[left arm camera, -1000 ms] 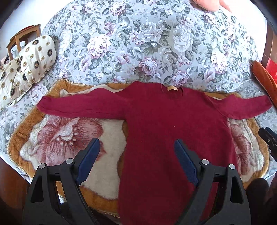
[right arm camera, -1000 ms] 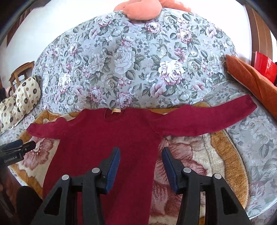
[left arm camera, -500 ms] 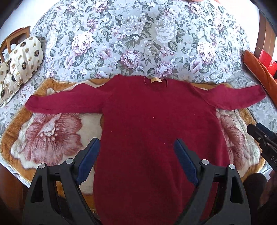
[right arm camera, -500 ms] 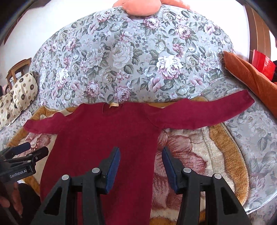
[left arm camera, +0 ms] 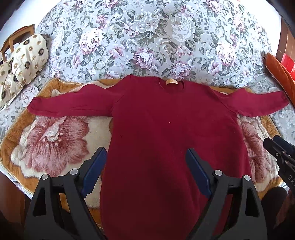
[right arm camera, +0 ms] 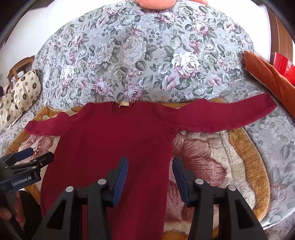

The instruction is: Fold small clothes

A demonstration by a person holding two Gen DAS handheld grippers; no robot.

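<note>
A dark red long-sleeved sweater (left arm camera: 166,129) lies flat, face down, on a fleece blanket (left arm camera: 49,144) on the bed, both sleeves spread out sideways, neck label at the far side. It also shows in the right wrist view (right arm camera: 118,140). My left gripper (left arm camera: 146,157) is open and empty, hovering above the sweater's lower body. My right gripper (right arm camera: 149,164) is open and empty above the sweater's right side edge. The left gripper also shows at the left edge of the right wrist view (right arm camera: 35,155).
A flowered bedspread (left arm camera: 147,40) covers the bed behind the blanket. Patterned cream pillows (left arm camera: 24,57) lie at the far left by a wooden chair (left arm camera: 16,37). An orange cushion (right arm camera: 267,73) lies at the right, and a peach pillow (right arm camera: 156,2) at the far end.
Both grippers have moved slightly forward and lower over the sweater. The sweater has not moved. Both grippers stay open.
</note>
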